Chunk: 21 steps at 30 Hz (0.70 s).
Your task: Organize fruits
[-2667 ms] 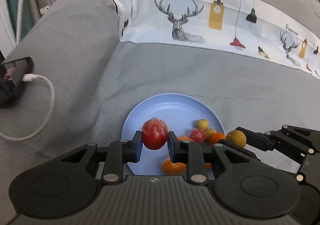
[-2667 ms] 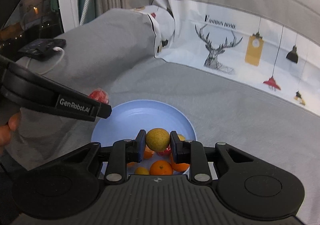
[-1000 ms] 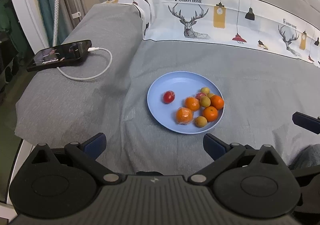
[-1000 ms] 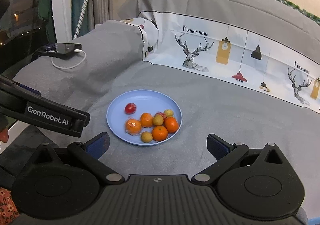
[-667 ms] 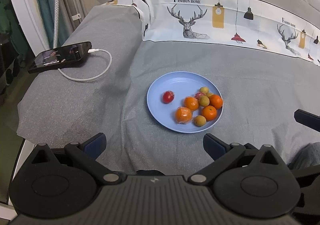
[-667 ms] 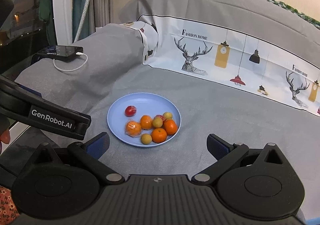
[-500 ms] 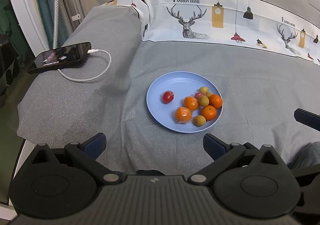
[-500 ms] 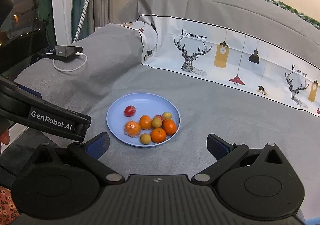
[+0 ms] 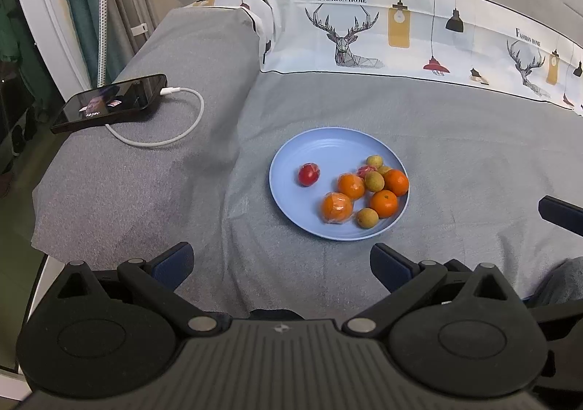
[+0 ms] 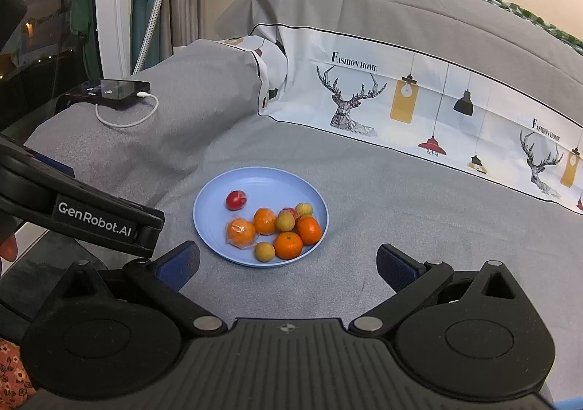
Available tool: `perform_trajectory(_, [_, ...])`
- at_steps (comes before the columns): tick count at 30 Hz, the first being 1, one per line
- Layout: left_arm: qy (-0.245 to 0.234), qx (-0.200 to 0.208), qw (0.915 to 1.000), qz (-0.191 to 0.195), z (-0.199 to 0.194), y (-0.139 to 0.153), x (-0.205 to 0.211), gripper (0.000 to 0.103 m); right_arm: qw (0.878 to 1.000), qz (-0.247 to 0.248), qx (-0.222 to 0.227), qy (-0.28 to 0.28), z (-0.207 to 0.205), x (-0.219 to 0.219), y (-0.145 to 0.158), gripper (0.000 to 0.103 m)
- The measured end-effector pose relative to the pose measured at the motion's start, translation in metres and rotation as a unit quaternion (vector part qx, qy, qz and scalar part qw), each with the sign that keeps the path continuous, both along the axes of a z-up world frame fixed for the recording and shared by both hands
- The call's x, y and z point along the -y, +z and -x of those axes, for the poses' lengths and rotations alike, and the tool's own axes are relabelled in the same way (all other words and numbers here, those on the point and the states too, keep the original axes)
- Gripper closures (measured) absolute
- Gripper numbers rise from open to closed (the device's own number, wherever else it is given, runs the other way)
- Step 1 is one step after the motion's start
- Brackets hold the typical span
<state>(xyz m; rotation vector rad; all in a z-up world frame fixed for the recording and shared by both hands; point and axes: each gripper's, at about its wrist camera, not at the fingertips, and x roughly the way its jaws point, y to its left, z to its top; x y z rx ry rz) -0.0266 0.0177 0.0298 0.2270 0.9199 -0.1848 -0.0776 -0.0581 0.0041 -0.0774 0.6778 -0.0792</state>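
plate (image 9: 291, 158) with fruits dead ahead, apart | left gripper (image 9: 280, 264) spread wide, empty | right gripper (image 10: 288, 266) likewise | neither clearly nearer

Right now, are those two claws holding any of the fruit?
No. The left gripper and right gripper are both open and empty; all the fruit lies on the blue plate.

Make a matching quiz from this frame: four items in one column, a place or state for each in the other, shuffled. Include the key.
Items:
1. red fruit
2. phone
3. wrapped orange
4. left gripper

Places or states:
A. plugged into a white cable
B. jaws wide apart, empty
C. alone on the blue plate's left part
D. in clear film, near the plate's front edge

Pairs: 1-C, 2-A, 3-D, 4-B
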Motion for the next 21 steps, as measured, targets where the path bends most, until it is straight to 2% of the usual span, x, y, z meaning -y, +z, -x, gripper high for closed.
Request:
perform_trajectory(6, [0.0, 0.0, 1.0, -0.002, 0.0001, -0.0001, 0.0005, 0.0, 1.0, 0.0, 0.0, 0.0, -0.0003, 0.0001, 0.0002, 0.001])
perform_trajectory(14, [0.0, 0.009, 0.9996, -0.028, 0.0001, -0.0029, 0.003, 0.0, 1.0, -0.002, 0.001, -0.007, -0.0001, 0.0027, -0.0011, 0.001])
perform_trajectory(21, [0.007, 0.003, 0.9998, -0.02, -0.0022, -0.0032, 0.0002, 0.0, 1.0, -0.005, 0.001, -0.01, 0.0, 0.0052, -0.0011, 0.001])
